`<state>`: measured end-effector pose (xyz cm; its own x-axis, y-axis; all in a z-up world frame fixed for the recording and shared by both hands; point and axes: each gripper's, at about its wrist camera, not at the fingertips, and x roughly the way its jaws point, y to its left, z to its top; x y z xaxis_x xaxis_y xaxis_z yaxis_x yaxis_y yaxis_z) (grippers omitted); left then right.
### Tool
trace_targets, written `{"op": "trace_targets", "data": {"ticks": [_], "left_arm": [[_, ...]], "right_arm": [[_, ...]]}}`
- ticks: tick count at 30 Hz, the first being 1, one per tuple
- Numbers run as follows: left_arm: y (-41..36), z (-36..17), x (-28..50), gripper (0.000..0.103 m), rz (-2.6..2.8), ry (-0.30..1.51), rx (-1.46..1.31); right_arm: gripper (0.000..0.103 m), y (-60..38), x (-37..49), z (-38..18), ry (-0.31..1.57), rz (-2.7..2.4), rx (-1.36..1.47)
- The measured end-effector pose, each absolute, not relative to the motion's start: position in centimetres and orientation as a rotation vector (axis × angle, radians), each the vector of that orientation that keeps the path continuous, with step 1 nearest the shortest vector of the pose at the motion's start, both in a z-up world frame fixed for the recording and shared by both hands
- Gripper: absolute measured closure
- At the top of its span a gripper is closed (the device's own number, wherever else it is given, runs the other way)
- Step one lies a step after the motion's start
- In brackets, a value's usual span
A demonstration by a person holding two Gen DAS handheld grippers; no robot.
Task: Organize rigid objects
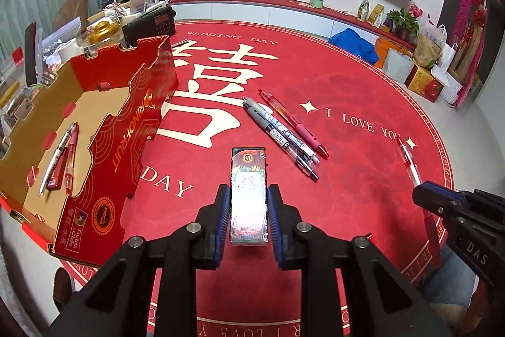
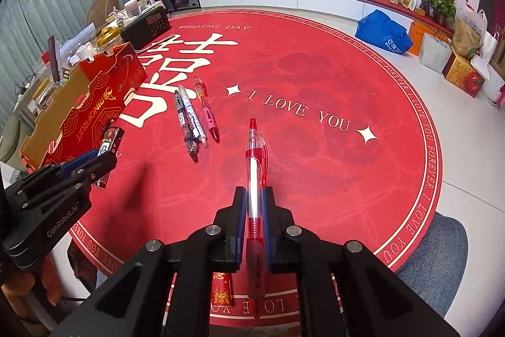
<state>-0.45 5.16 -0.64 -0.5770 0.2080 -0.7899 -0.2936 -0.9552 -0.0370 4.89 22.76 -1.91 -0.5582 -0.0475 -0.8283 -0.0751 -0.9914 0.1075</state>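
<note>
**Kid:** What is in your left tongs?

**Me:** My left gripper (image 1: 248, 210) is squeezed onto a small patterned box (image 1: 248, 195). The blue pads press on both long sides of it. The box is up in the air, over the red round mat (image 1: 331, 84) with the white words on it.

**Kid:** And your right tongs?

**Me:** My right gripper (image 2: 255, 204) is pinched nearly all the way together on a red and clear pen (image 2: 256, 176). The pen sticks out far past the tips, and its red grip end runs back between the pads.

**Kid:** Where does the stuff go?

**Me:** See the red fruit box (image 1: 104, 128) on the left? It is open on top. Inside on its brown floor lie a white pen (image 1: 56, 158), a pink pen (image 1: 71, 160) and a small red thing (image 1: 56, 177), all close together.

**Kid:** Are more pens out?

**Me:** Yes. Three lie side by side in the middle of the mat: a grey pen (image 1: 277, 136), a white printed pen (image 1: 293, 136) and a pink and red pen (image 1: 296, 123). They touch or nearly touch. They are right of the fruit box and just past my patterned box.
</note>
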Motion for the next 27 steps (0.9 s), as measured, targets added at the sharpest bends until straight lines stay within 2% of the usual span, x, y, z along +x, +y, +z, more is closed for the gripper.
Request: {"op": "trace_targets", "data": {"ticks": [16,27], "left_arm": [[2.6,2.5,-0.4,0.077,2.627,0.034,-1.158],[-3.8,6.1,-1.6,0.077,2.795,-0.072,-1.06]], "right_arm": [[0.092,19.9,3.0,0.9,0.102,2.821,-1.428],[0.092,14.3,0.0,4.2,-0.004,2.971,-1.391]]}}
